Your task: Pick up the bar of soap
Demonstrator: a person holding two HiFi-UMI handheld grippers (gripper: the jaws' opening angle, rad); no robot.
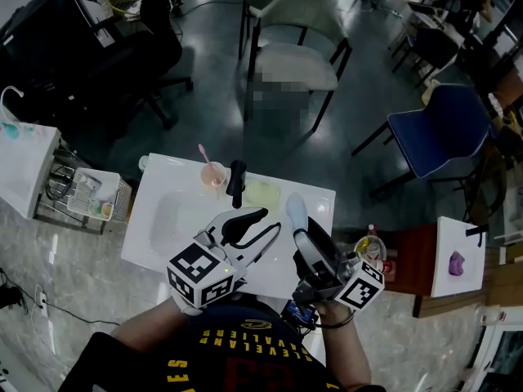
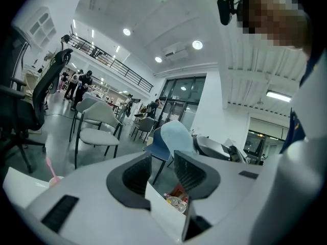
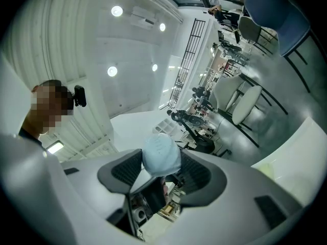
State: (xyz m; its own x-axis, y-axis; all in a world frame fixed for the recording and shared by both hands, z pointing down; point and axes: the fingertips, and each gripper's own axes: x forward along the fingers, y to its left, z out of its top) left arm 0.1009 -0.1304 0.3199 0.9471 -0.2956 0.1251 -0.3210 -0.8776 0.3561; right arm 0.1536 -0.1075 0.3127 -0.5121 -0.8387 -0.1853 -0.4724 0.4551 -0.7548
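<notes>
The bar of soap is a pale blue oval. It stands clear above the right part of the white washbasin top, with my right gripper shut on its lower end. In the right gripper view the soap fills the gap between the two black pads of that gripper. My left gripper hovers just left of it over the basin, open, with nothing between its jaws. From the left gripper view the soap shows ahead, slightly right.
On the basin's far edge stand a peach cup with a pink toothbrush, a black tap and a pale yellow-green pad. A wire rack sits left, a low table with bottles right. Chairs stand beyond.
</notes>
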